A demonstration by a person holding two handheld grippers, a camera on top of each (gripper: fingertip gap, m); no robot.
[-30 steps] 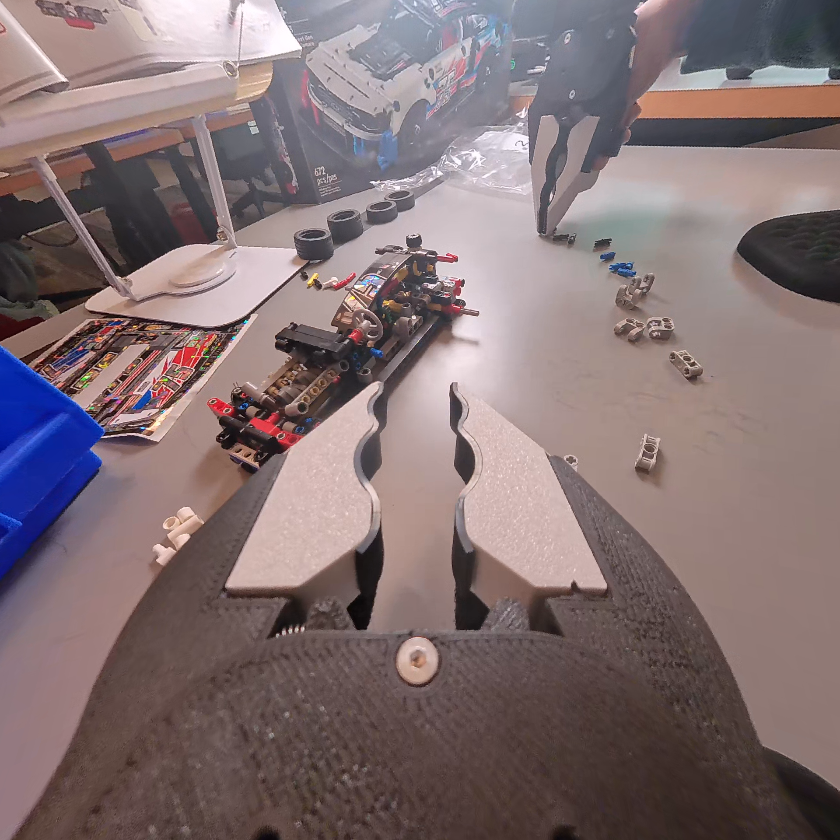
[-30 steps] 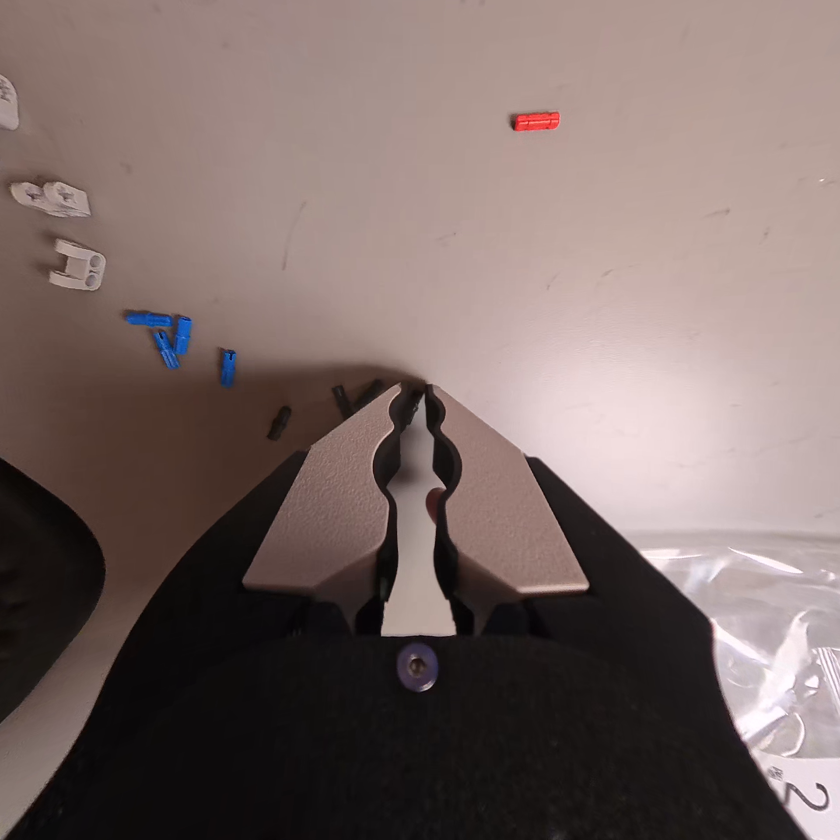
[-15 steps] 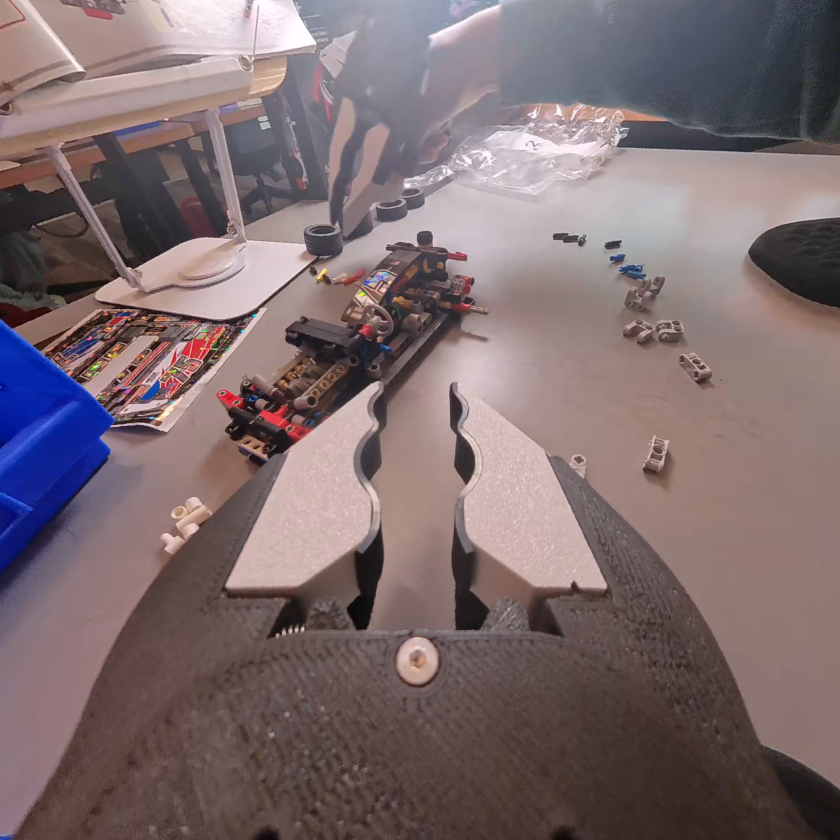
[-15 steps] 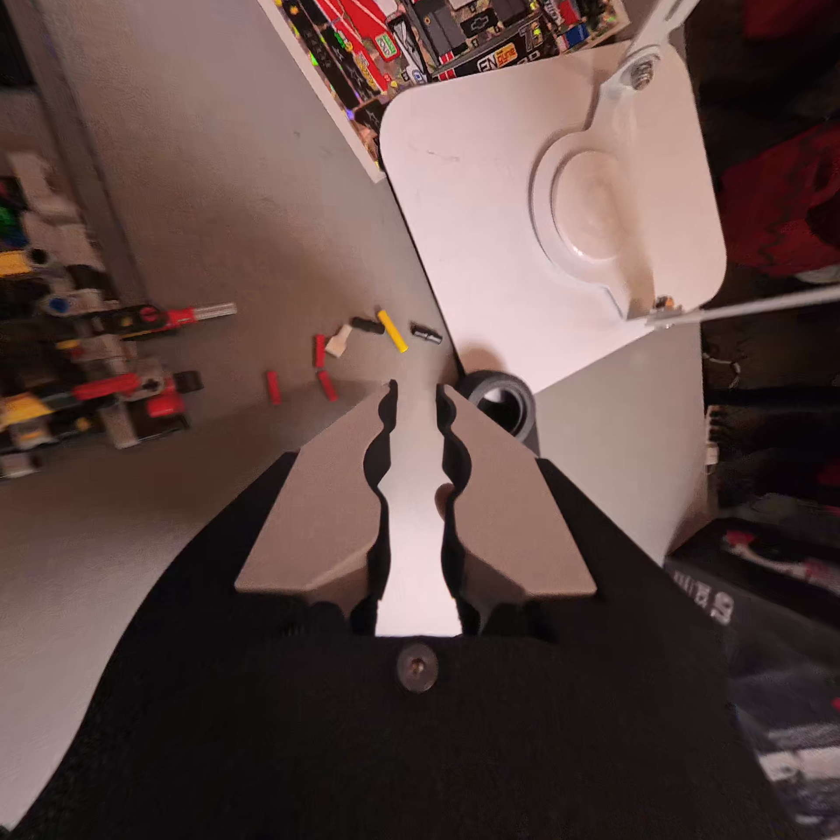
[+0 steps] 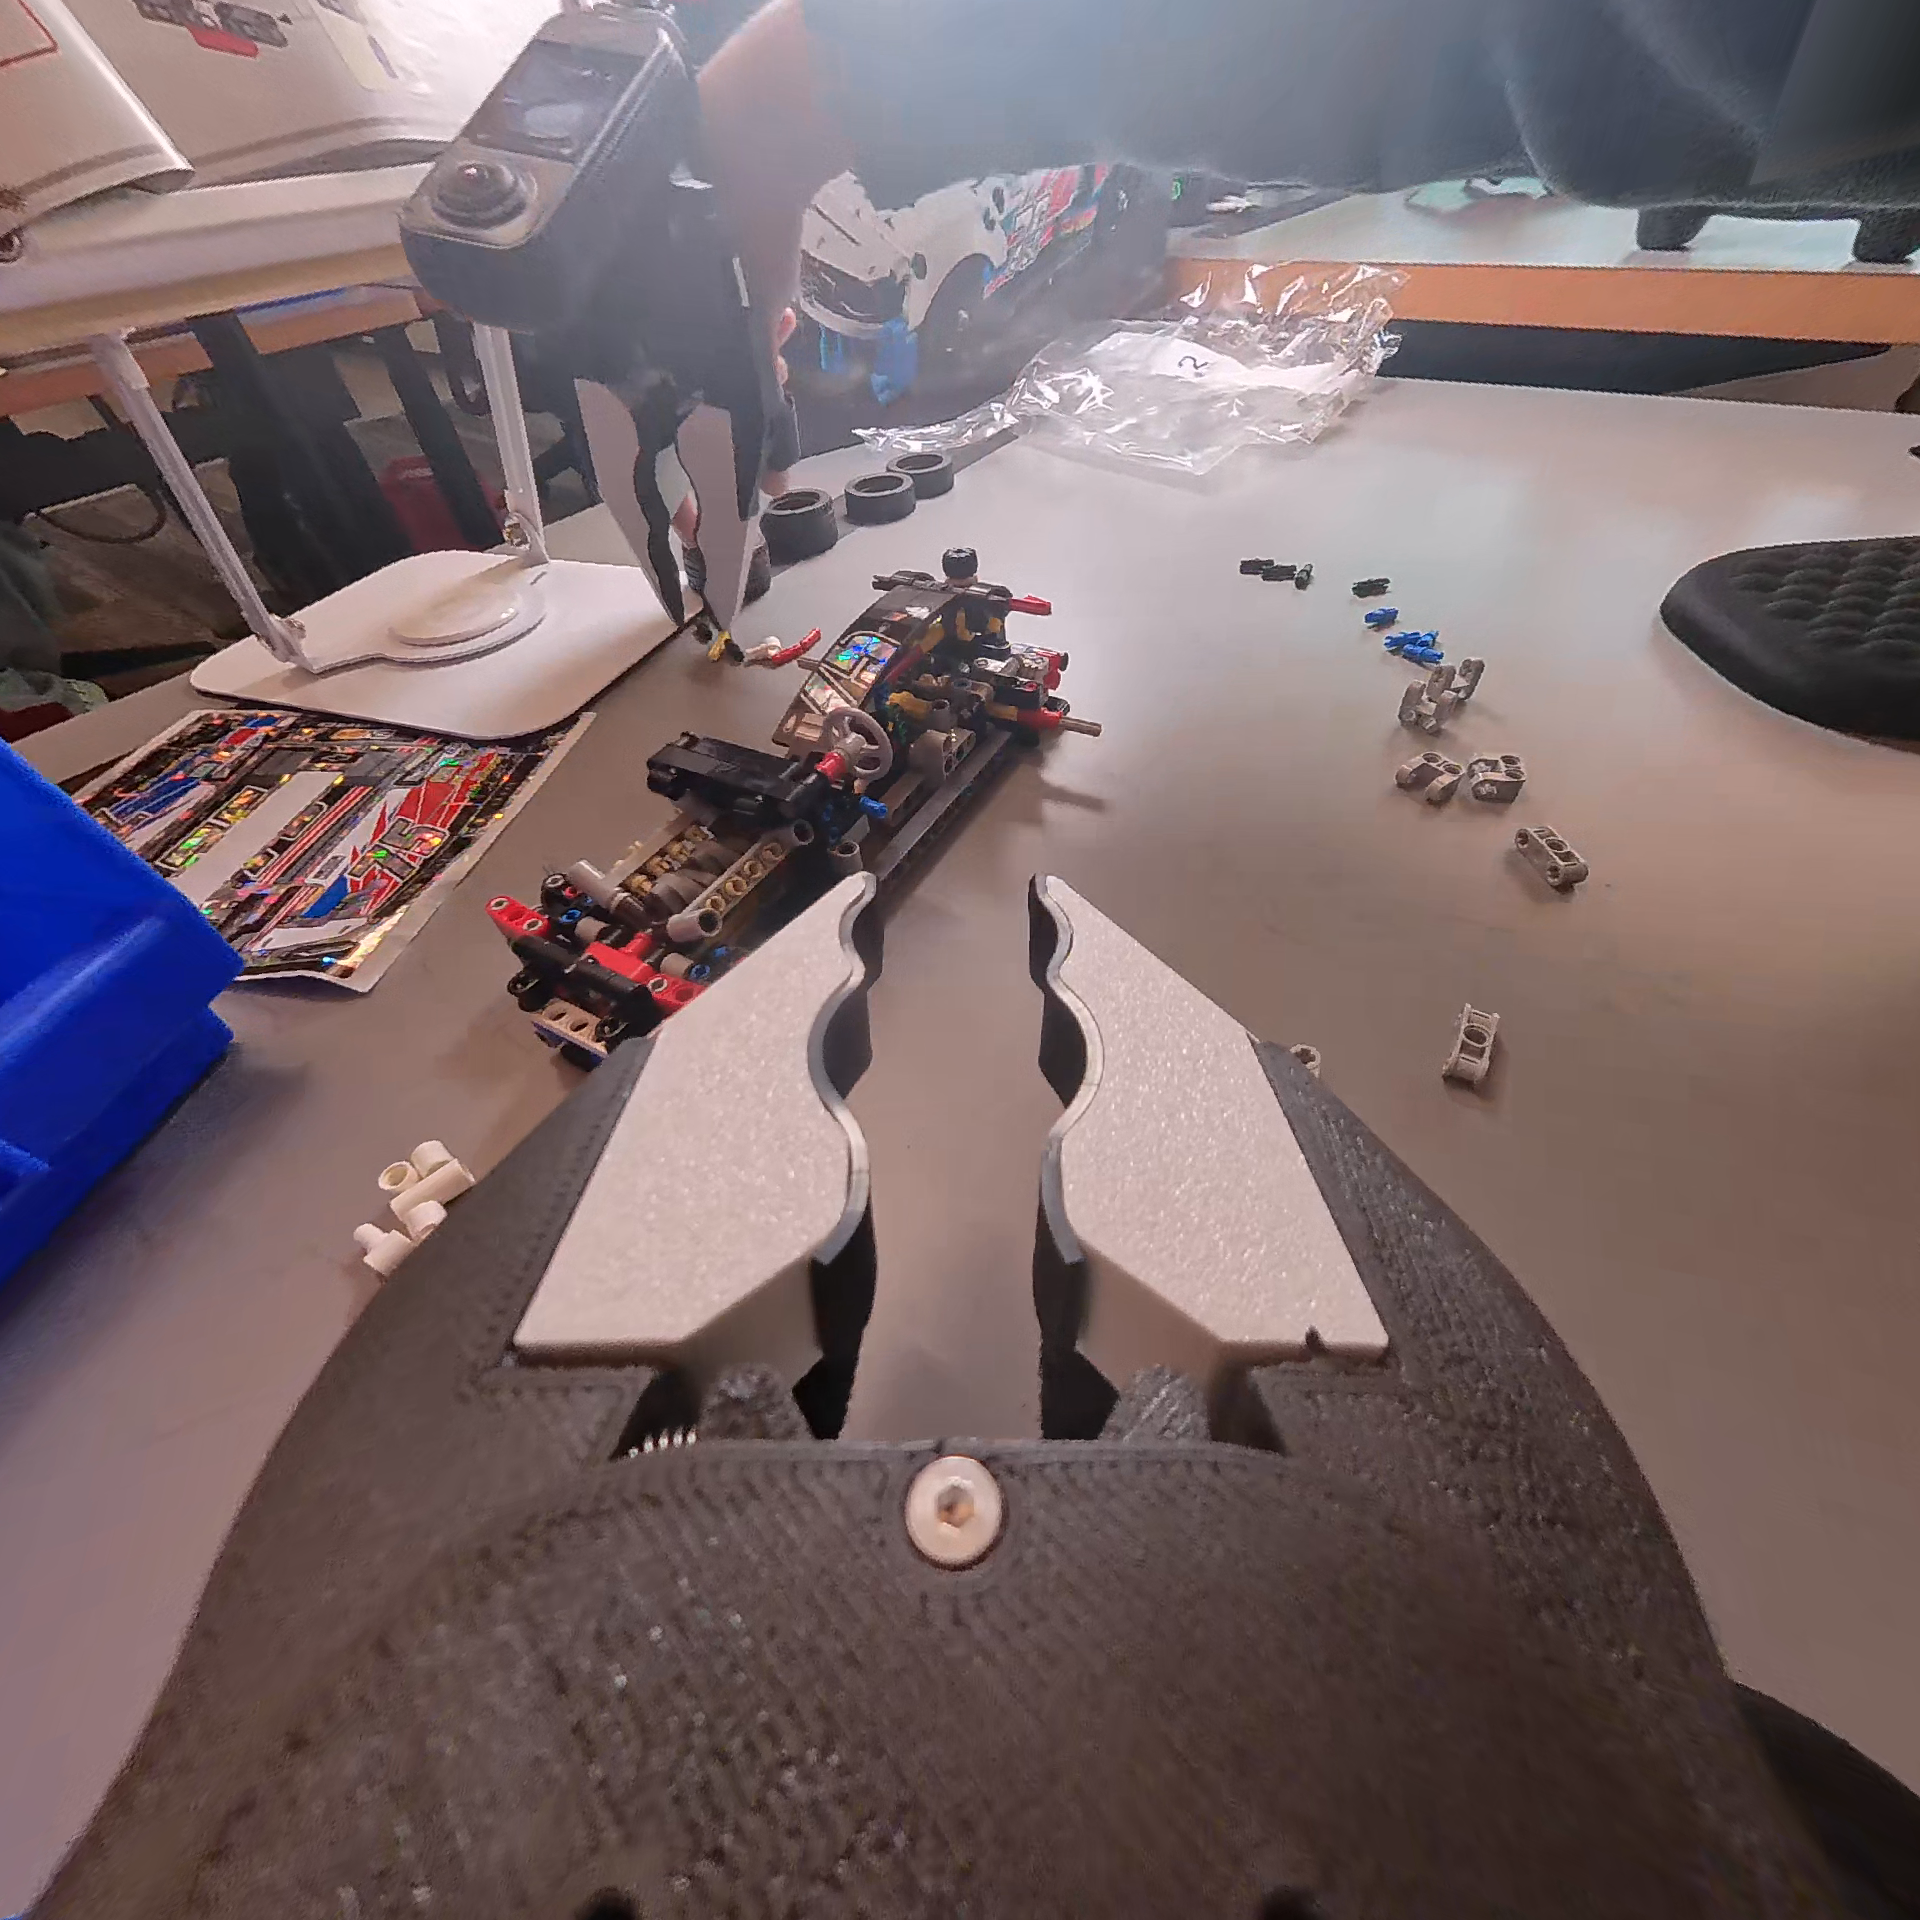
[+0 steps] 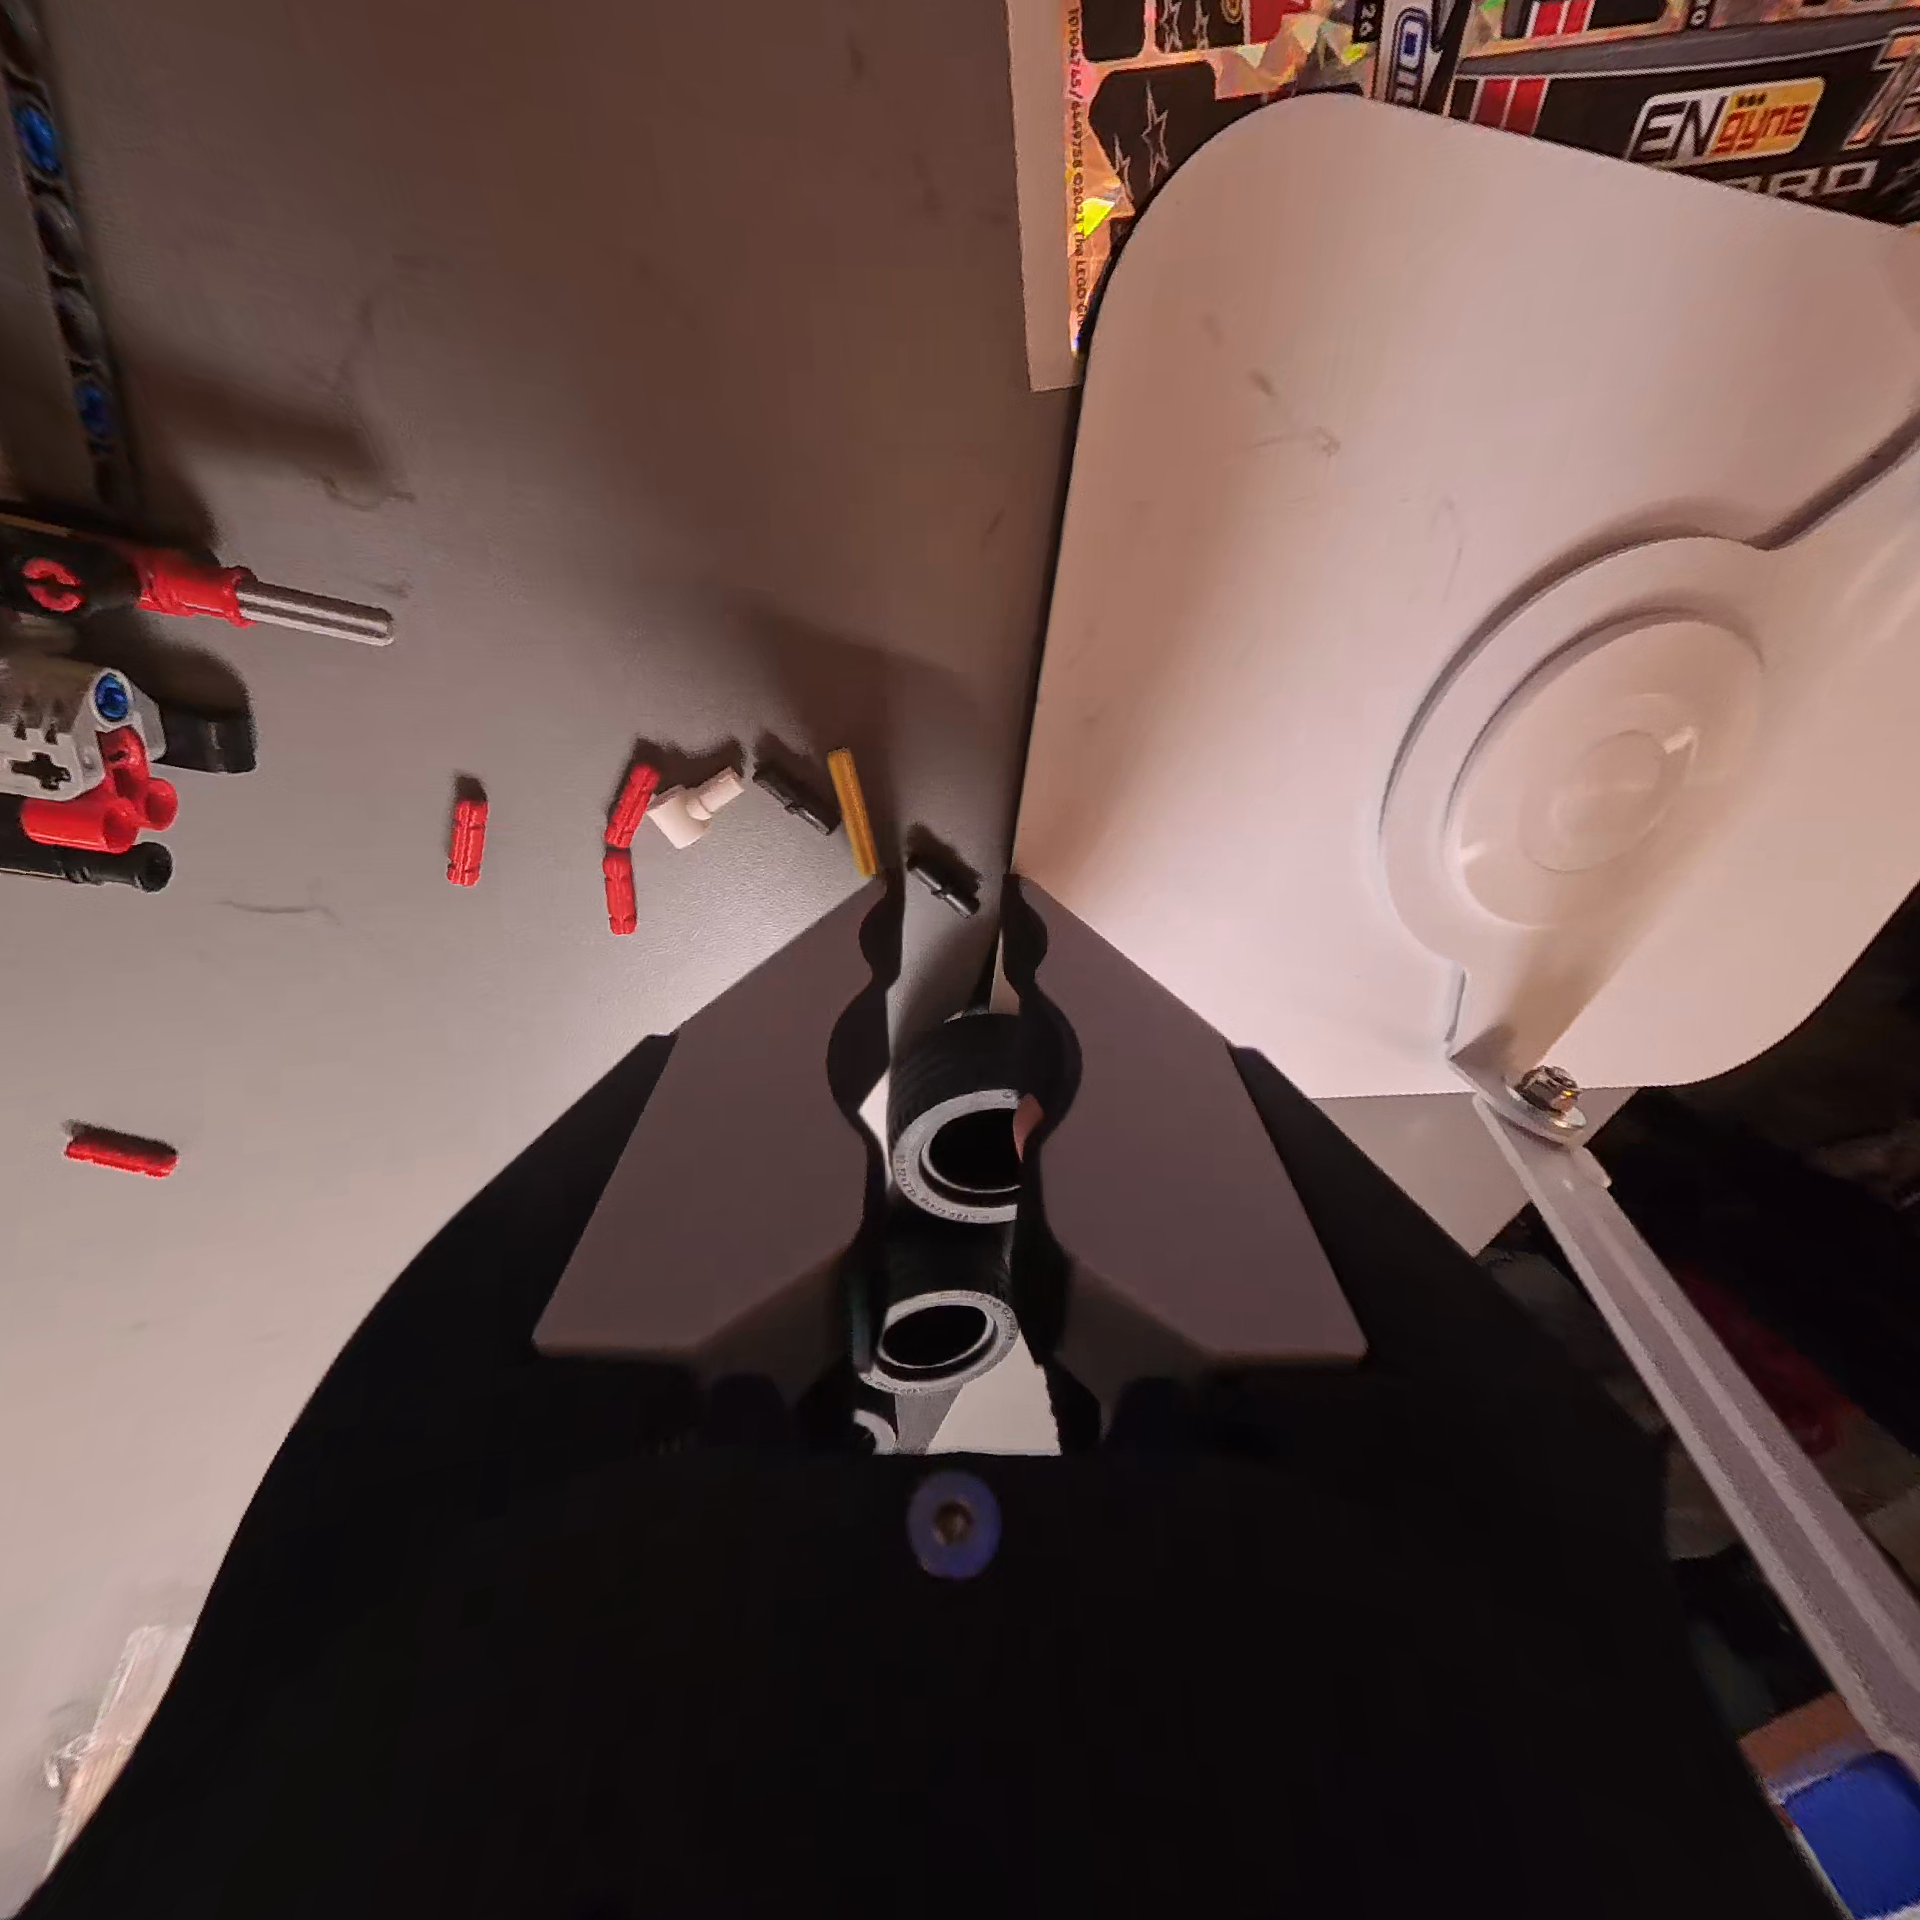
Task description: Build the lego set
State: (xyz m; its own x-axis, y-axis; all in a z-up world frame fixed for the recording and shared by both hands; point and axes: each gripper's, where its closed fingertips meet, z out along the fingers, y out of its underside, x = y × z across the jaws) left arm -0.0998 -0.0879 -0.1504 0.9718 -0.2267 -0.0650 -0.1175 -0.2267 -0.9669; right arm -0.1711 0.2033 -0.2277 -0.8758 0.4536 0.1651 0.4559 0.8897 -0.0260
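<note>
Grey table (image 5: pixel 1299 966) carries scattered lego pieces (image 5: pixel 1460 774).

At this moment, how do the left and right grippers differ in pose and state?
The left gripper hangs low and nearly level above the grey table, near the half-built lego car chassis; the right gripper points steeply down at small loose pins beside the white stand base. The left's gap is wider than the right's. Both are open and empty.

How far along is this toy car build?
Partly done. The car chassis is assembled with a steering wheel but has no body or wheels. The open right hand-held gripper is reaching over a small black pin. Four tyres, grey connectors and the sticker sheet lie unused.
</note>
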